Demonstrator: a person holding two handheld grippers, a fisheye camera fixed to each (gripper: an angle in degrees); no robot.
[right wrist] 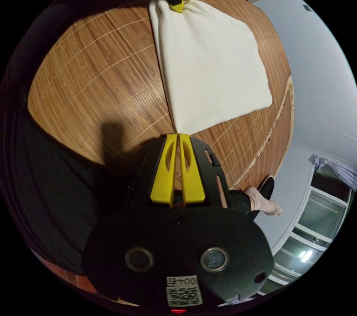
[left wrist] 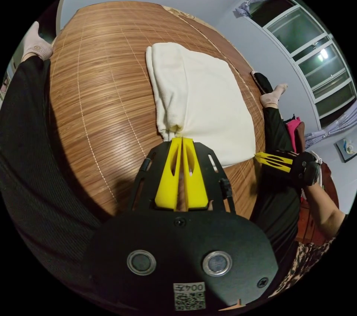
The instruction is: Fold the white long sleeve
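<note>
Left gripper view showed windows (left wrist: 308,59); both hand-held grippers, left (left wrist: 181,139) and right (right wrist: 178,135), were clamped on near corners of the folded white long sleeve (left wrist: 200,100), bare mat (left wrist: 96,100) beside.

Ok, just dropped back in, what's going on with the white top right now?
A person is folding the white long sleeve on a bamboo mat with two hand-held grippers. The garment already lies as a compact folded rectangle. The left gripper is closed on one near corner, where the cloth bunches, and the right gripper is closed at the other near corner.
</note>
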